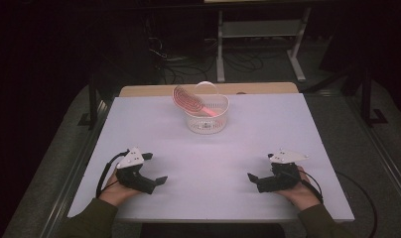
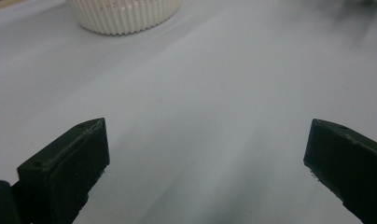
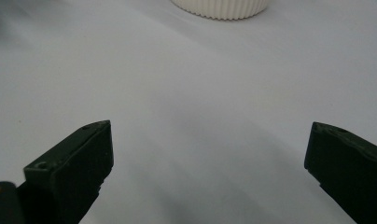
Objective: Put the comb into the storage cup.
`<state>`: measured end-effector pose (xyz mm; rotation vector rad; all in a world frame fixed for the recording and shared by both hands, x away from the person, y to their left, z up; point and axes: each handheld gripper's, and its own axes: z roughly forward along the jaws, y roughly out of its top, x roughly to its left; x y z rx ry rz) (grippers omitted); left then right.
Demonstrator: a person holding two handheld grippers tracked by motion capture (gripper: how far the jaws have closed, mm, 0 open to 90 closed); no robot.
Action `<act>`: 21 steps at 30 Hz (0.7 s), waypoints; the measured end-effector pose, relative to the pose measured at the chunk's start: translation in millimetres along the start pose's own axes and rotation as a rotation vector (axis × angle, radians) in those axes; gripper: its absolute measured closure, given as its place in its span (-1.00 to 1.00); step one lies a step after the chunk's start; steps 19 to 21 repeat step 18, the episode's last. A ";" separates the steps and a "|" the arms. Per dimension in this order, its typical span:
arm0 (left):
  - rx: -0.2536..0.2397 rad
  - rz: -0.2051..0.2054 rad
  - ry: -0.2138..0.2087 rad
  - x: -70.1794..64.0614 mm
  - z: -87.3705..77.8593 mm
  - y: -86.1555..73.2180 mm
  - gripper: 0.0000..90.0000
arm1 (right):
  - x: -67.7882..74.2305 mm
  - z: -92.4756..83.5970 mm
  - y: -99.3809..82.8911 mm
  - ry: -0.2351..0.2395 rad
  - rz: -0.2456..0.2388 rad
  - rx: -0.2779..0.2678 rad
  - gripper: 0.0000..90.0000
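Left gripper (image 1: 148, 174): rested on the near left part of the table (image 1: 154, 129), held in the person's left hand (image 1: 116, 191); jaws spread wide with nothing between them (the left gripper view showed bare tabletop in the gap).

Right gripper (image 1: 262, 179): rested on the near right part of the table, held in the right hand (image 1: 301, 191); jaws likewise spread wide and empty.

Basket (image 1: 207, 115): white, ribbed, round; stood upright at the far middle of the table, well apart from both grippers.

Plates: a pink ringed plate (image 1: 185, 98) leaned on edge in the basket's left side, with a clear plate (image 1: 208, 88) standing behind it; something pink lay inside the basket, too small to identify.

Key relation: the basket lay forward of both grippers, to the right of the left one and to the left of the right one; the two looked about equally near.

Plate axis: the pink plate's face tilted up and to the left, its rim running roughly near to far.

Judgement: either gripper would need a long forward reach before closing on a rim.
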<state>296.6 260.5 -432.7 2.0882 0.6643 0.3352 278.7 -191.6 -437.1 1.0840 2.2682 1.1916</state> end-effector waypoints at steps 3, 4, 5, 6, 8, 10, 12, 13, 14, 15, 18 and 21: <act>0.010 0.001 0.001 -1.0 -0.6 -2.4 -1.00 | -0.1 -0.1 -0.3 0.000 0.000 0.000 -0.98; 0.009 0.000 0.001 -0.8 -1.0 -2.6 -1.00 | -0.4 0.0 -0.5 0.000 -0.001 0.000 -0.98; 0.007 0.003 0.007 -0.5 -1.2 -2.4 -1.00 | -0.5 0.1 -0.6 0.000 0.000 -0.001 -0.98; 0.003 0.005 0.013 -0.2 -1.4 -2.1 -1.00 | -0.6 0.2 -0.8 0.000 0.001 -0.001 -0.98; 0.000 -0.005 0.008 0.9 -1.0 -2.1 -1.00 | -0.6 0.2 -1.1 0.004 0.003 0.000 -0.98; 0.004 -0.003 0.005 1.2 -0.4 -2.3 -1.00 | -0.4 0.3 -1.3 0.006 0.000 0.002 -0.98; 0.003 -0.003 0.002 1.0 -0.3 -2.0 -1.00 | -0.3 0.4 -1.6 0.009 0.002 0.001 -0.98; 0.005 -0.002 -0.001 1.0 -0.3 -1.8 -1.00 | -0.3 0.5 -1.6 0.008 0.002 0.002 -0.98; 0.006 -0.001 0.000 0.9 -0.2 -1.8 -1.00 | -0.4 0.7 -1.7 0.008 0.003 0.002 -0.98; 0.007 0.000 0.001 1.0 -0.3 -1.7 -1.00 | -0.5 0.9 -1.7 0.007 0.002 0.003 -0.98; 0.003 -0.003 0.000 1.5 -0.8 -1.6 -1.00 | -0.4 1.0 -1.7 0.007 0.001 0.003 -0.98; 0.003 -0.003 0.000 1.5 -0.8 -1.6 -1.00 | -0.4 1.0 -1.7 0.007 0.001 0.003 -0.98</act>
